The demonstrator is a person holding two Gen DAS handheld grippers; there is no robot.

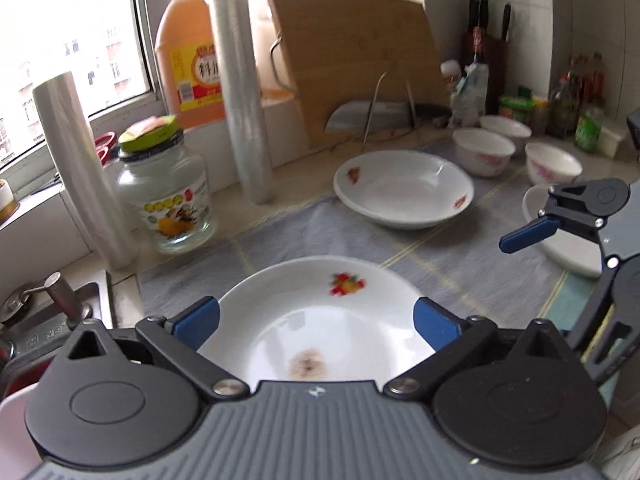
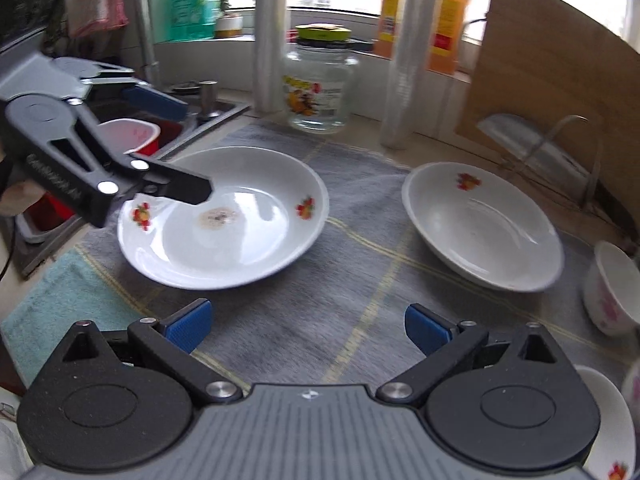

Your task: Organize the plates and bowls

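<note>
A white plate [image 1: 320,320] [image 2: 224,216] with fruit prints and a brown stain in its middle lies on the grey cloth [image 2: 360,280]. My left gripper [image 1: 316,320] [image 2: 180,146] hangs open over its sink-side rim, and its blue pads [image 1: 198,320] touch nothing. A second, clean plate [image 1: 404,188] [image 2: 484,224] rests farther along the cloth. Three small white bowls [image 1: 484,150] [image 2: 612,288] stand beyond it. My right gripper [image 2: 308,326] [image 1: 528,236] is open and empty above bare cloth, close to a third plate [image 1: 560,244] [image 2: 608,420].
A glass jar [image 1: 168,196], two film rolls [image 1: 240,96], an oil jug [image 1: 188,52] and a cutting board [image 1: 356,60] with a cleaver rack [image 1: 384,116] line the back. The sink [image 2: 132,136] holds a red basin. Bottles and a knife block [image 1: 484,60] fill the corner.
</note>
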